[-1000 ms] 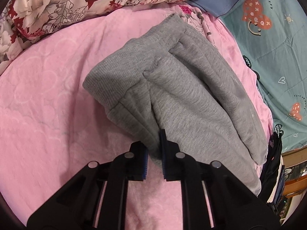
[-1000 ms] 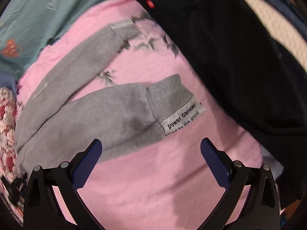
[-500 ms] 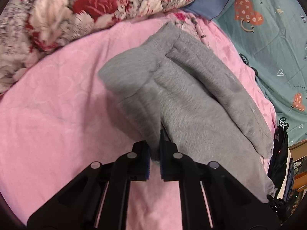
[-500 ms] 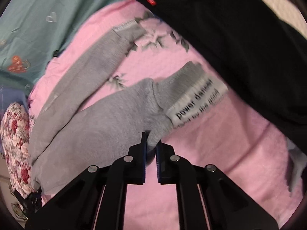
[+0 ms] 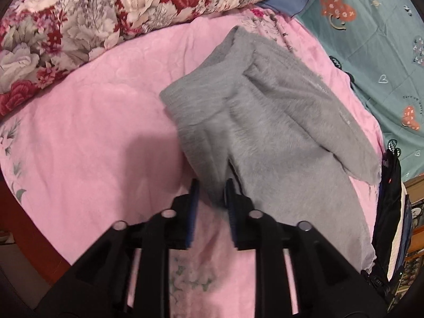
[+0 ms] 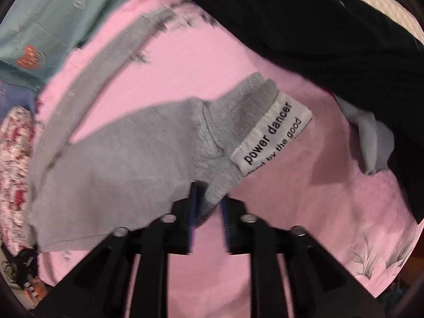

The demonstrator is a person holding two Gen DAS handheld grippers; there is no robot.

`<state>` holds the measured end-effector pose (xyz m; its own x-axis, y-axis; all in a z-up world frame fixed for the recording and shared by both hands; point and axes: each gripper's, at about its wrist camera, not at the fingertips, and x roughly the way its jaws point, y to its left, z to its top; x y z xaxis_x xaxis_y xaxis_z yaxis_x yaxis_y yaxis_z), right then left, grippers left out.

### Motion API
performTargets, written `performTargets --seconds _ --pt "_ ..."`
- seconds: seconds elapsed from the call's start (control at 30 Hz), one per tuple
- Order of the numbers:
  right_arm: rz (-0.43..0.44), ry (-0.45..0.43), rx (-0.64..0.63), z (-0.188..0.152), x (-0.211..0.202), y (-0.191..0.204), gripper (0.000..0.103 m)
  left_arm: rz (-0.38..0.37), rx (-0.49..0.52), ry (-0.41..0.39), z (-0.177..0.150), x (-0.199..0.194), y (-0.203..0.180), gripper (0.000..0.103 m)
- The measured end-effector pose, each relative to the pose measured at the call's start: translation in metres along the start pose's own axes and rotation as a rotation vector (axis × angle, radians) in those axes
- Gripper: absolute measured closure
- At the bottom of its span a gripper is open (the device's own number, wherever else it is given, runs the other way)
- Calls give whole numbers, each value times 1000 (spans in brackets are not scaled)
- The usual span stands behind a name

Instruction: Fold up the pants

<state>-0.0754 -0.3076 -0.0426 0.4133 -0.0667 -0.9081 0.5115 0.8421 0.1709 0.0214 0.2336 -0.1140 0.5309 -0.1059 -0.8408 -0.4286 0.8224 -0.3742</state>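
Note:
Grey sweatpants (image 5: 265,132) lie on a pink bed sheet (image 5: 92,145). In the left wrist view my left gripper (image 5: 210,193) is shut on the pants' waist-end edge, and the fabric hangs from it, lifted off the sheet. In the right wrist view my right gripper (image 6: 208,198) is shut on one grey leg (image 6: 119,172) just behind its ribbed cuff (image 6: 238,111), which carries a white "power dancer" label (image 6: 273,135). The other leg (image 6: 106,61) lies stretched toward the far left.
A floral quilt (image 5: 106,13) lies at the far left of the bed. A teal patterned sheet (image 5: 371,39) lies at the right. A black garment (image 6: 318,31) covers the far right in the right wrist view. A dark wooden bed edge (image 5: 23,225) runs at the lower left.
My right gripper closed on the leg near the cuff and has lifted it. My left gripper keeps its hold and has raised the waist end, pulling the pants up and rightward.

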Motion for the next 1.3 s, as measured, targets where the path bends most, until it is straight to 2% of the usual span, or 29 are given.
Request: performTargets --seconds 0.03,0.1,0.17,0.23,0.3,0.33,0.4,0.47,0.53,0.57,0.63,0.7,0.77,0.8,0.83,0.87,0.97,1.07,1.13,1.27,1.3 --pt "-32 0 -12 1 -5 1 59 -3 29 -26 1 -10 -4 57" --pt "-79 -55 -48 4 -26 4 56 20 75 -90 5 -31 -13 48" --pt "-115 -127 -72 16 -53 9 50 40 126 -124 17 -43 -28 45" --pt "-39 -193 -87 43 -73 22 32 13 184 -102 42 -38 -48 41" --pt "61 -211 -120 80 -75 42 24 -30 206 -63 70 -22 -68 35" --pt "114 -214 -139 107 -68 54 24 -57 218 -35 88 -7 -80 32" --pt "164 -206 -152 152 -46 74 24 -73 231 20 115 24 -99 32" --pt "177 -158 -155 202 -8 91 24 -39 242 89 136 63 -113 38" --pt "172 -94 -122 241 35 101 24 9 247 156 148 97 -118 64" --pt "146 -61 -108 255 55 105 25 32 247 187 152 111 -117 69" --pt "107 -3 -87 273 88 107 34 49 246 213 156 129 -114 78" --pt "135 45 -82 283 111 109 41 59 250 204 159 139 -112 84" --pt "118 72 -91 289 132 111 56 81 232 193 164 149 -109 88" --pt "116 87 -78 291 143 109 75 80 221 185 166 151 -109 89" --pt "111 58 -65 292 142 107 93 82 214 184 168 153 -109 91" --pt "128 44 -51 292 140 104 97 85 212 181 169 153 -109 92" --pt "115 -8 -30 285 117 96 99 101 246 175 159 147 -111 100" --pt "80 -36 -64 262 85 96 100 97 282 159 145 140 -108 100" --pt "59 -33 -77 250 79 94 100 86 287 150 142 138 -105 100" --pt "-5 22 -71 242 110 89 98 72 267 158 149 149 -102 100" --pt "-26 42 -77 242 122 91 92 75 269 161 152 150 -103 100"
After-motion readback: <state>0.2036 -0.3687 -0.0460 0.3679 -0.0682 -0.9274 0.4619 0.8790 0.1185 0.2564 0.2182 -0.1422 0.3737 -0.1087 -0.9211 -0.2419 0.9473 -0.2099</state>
